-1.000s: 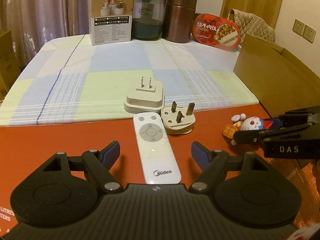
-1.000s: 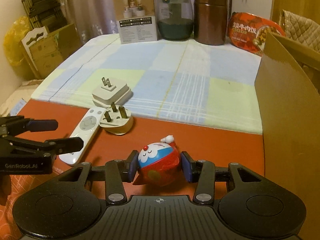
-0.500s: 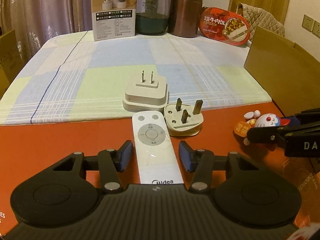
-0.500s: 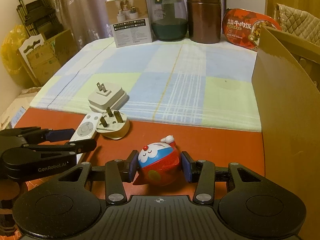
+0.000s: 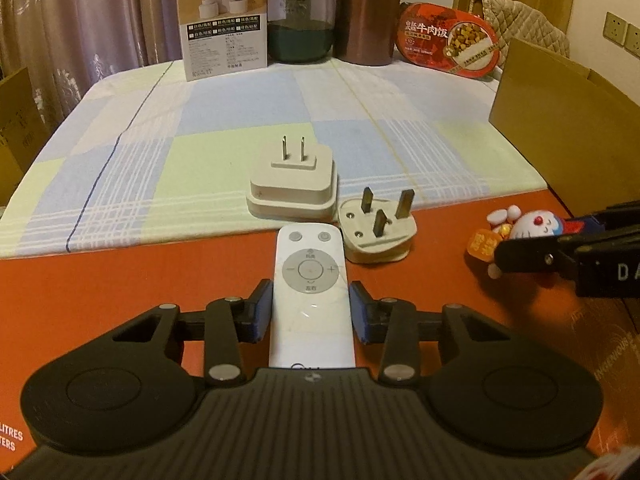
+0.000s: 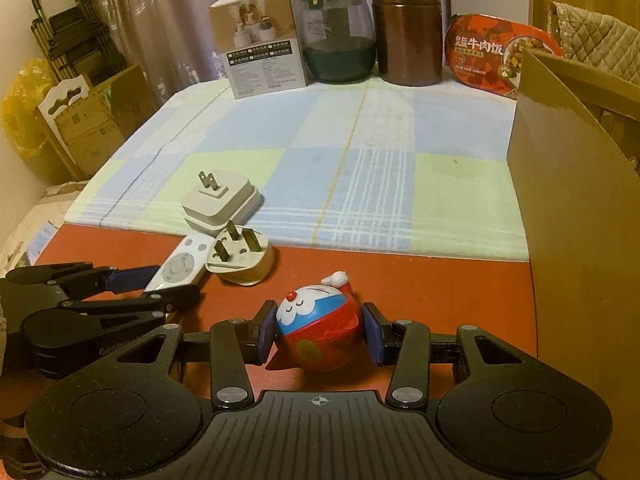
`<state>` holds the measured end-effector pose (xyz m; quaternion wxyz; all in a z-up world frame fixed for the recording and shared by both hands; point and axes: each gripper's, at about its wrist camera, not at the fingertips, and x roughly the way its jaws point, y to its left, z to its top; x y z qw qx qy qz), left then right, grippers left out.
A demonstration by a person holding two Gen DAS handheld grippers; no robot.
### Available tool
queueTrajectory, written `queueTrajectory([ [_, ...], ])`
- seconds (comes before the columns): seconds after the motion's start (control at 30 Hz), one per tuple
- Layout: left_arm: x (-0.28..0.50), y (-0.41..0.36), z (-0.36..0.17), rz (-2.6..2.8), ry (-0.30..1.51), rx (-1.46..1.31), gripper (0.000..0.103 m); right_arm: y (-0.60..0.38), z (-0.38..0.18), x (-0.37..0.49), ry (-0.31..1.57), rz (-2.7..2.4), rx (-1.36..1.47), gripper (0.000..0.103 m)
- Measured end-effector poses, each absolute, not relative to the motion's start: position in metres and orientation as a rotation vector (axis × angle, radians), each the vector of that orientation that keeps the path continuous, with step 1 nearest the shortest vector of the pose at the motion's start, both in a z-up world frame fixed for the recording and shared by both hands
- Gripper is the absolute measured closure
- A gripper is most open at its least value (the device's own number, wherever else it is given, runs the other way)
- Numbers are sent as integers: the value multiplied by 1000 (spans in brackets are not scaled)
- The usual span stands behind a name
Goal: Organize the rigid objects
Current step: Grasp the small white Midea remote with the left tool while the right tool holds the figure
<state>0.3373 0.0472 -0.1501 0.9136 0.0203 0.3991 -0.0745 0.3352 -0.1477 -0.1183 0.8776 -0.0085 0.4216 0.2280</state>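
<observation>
- Left gripper (image 5: 311, 316): jaws closing around the white remote control (image 5: 310, 292), blue pads (image 5: 262, 310) right at its two long sides; contact on the right side looks made, a sliver of gap on the left cannot be ruled out.
- Remote control: flat on the orange-red surface (image 5: 120, 280), button end pointing away, lower end hidden under the gripper body.
- Right gripper (image 6: 318, 332): nearly closed, pads (image 6: 266, 330) pressed on both flanks of the round red-and-blue cartoon toy (image 6: 318, 334); toy low over the orange-red surface, whether resting on it or lifted cannot be told.
- Three-pin plug (image 5: 376, 230): cream, prongs up, just right of the remote's far end.
- Two-pin adapter (image 5: 292, 184): white, square, prongs up, on the near edge of the checked cloth (image 5: 240, 112), just beyond the remote.
- Cardboard box (image 6: 576, 216): brown wall, right of the toy.
- Far edge of the cloth, left to right: printed carton (image 5: 222, 20), dark green glass jar (image 5: 300, 12), brown canister (image 5: 370, 12), red oval food pack (image 5: 448, 44).
</observation>
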Motion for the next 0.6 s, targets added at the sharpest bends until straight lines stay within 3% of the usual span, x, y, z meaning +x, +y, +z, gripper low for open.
queueTrajectory([
  [0.6,318,57,-113,-137,807,-18,68,-138,-89,325,841,500,28,61],
])
